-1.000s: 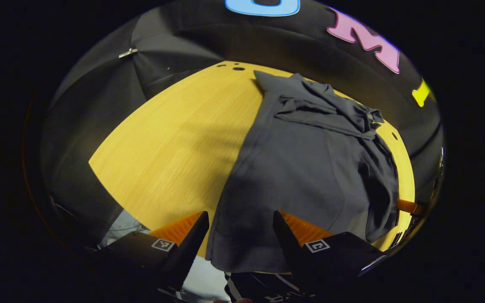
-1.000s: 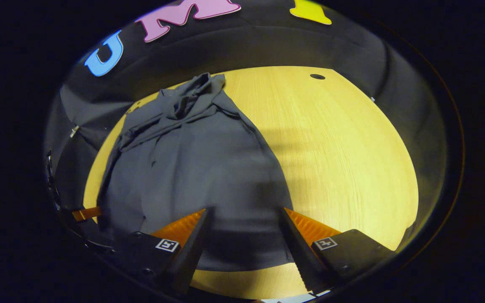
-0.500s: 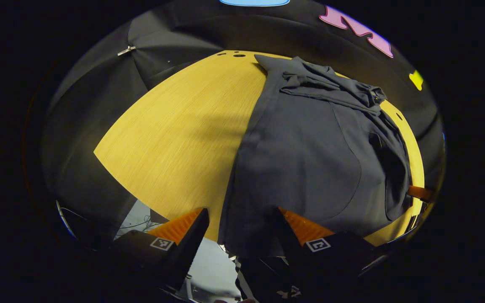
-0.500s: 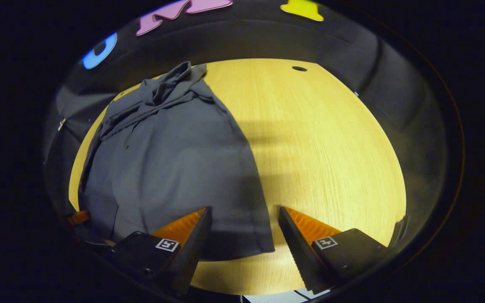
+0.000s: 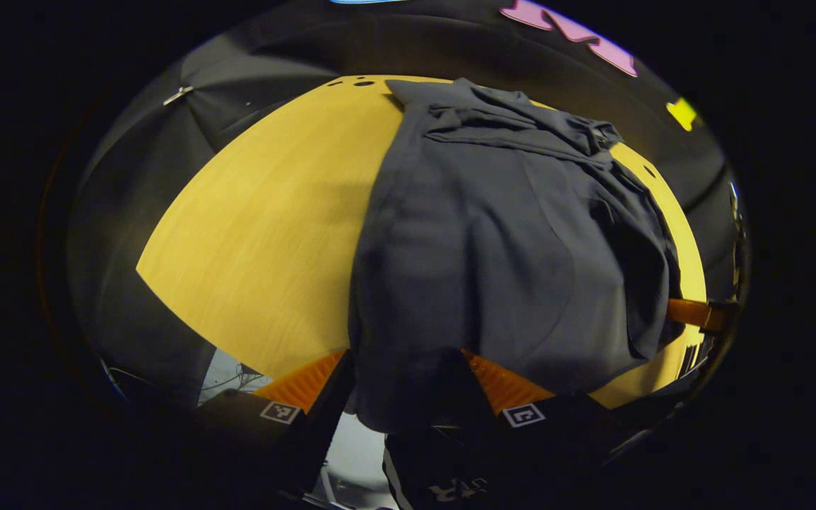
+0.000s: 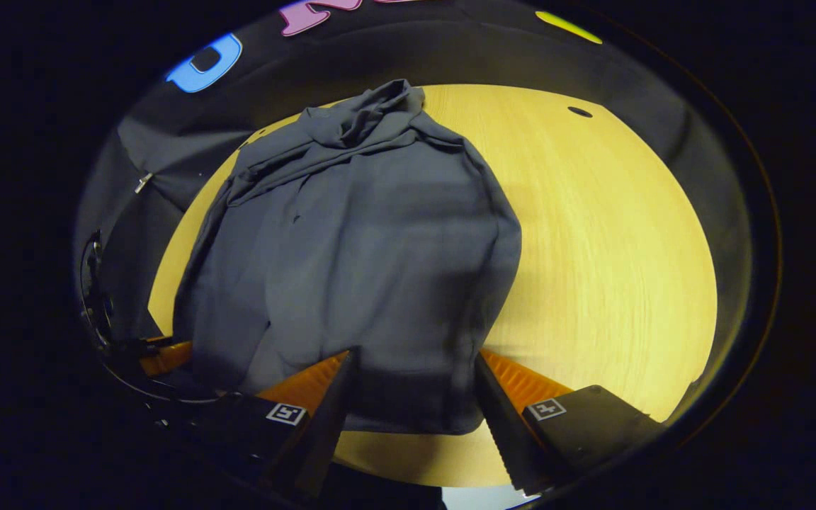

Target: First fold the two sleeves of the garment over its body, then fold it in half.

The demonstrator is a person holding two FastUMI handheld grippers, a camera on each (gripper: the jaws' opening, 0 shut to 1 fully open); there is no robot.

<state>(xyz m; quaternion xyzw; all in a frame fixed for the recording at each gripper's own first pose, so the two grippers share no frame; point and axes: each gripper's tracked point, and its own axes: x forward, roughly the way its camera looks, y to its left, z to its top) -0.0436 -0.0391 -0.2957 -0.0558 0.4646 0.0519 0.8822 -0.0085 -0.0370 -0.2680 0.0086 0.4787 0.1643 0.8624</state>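
Dark grey garment (image 5: 507, 234) lies along the yellow table (image 5: 266, 227), collar end up at twelve o'clock, hem down at six. The left gripper (image 5: 402, 397) has its fingers spread wide either side of the near hem corner, and whether they touch the cloth I cannot tell. The right gripper (image 6: 411, 397) is spread just as wide over the other hem corner (image 6: 415, 404), nothing pinched.
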